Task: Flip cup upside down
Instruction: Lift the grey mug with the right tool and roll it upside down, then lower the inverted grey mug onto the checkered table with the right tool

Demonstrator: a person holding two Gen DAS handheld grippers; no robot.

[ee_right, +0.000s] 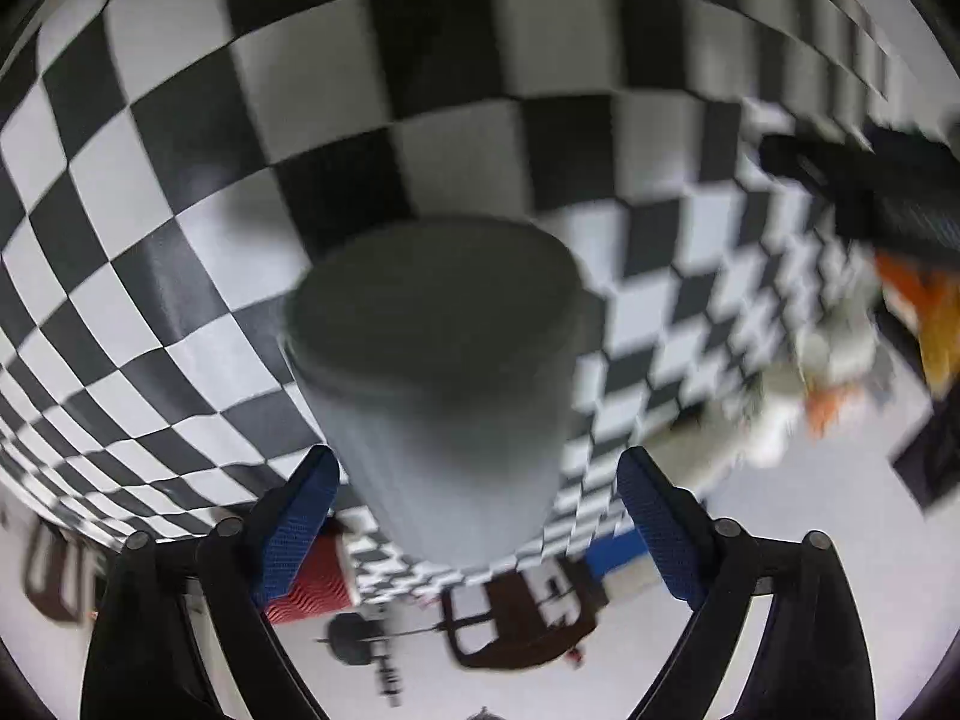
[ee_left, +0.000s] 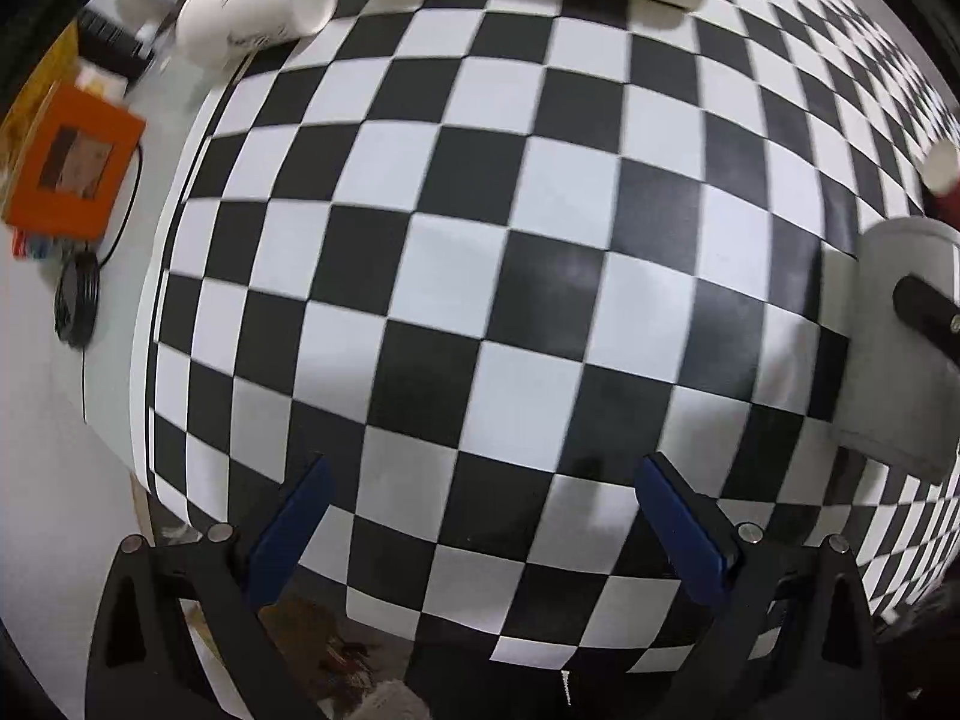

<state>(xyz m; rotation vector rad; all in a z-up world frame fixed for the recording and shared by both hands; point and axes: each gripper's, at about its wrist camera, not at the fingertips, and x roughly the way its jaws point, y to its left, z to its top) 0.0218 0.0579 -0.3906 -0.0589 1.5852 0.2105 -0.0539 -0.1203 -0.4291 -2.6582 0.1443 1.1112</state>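
Cup (ee_right: 444, 384) sits between the blue fingers (ee_right: 300, 516) of the right gripper (ee_right: 474, 504), very close to the camera and blurred. Its flat closed end seems to face the camera side and upward, and its long axis points away from the claw and down toward the checkered cloth (ee_right: 180, 192). The jaws stand wide, with a gap on each side of the cup wall, so I judge this claw released and not pressing. Whether the cup rests on the cloth I cannot tell.

In the left wrist view the same cup (ee_left: 900, 348) shows at the far right edge, with one dark finger (ee_left: 924, 312) of the other gripper lying across it. The left gripper (ee_left: 480, 516) is spread apart and holds nothing; it hangs over bare checkered cloth (ee_left: 480, 240), well apart from the cup. Three other white cups (ee_left: 252, 6) lie on their sides at the far edge.

So the right hand is the nearer one
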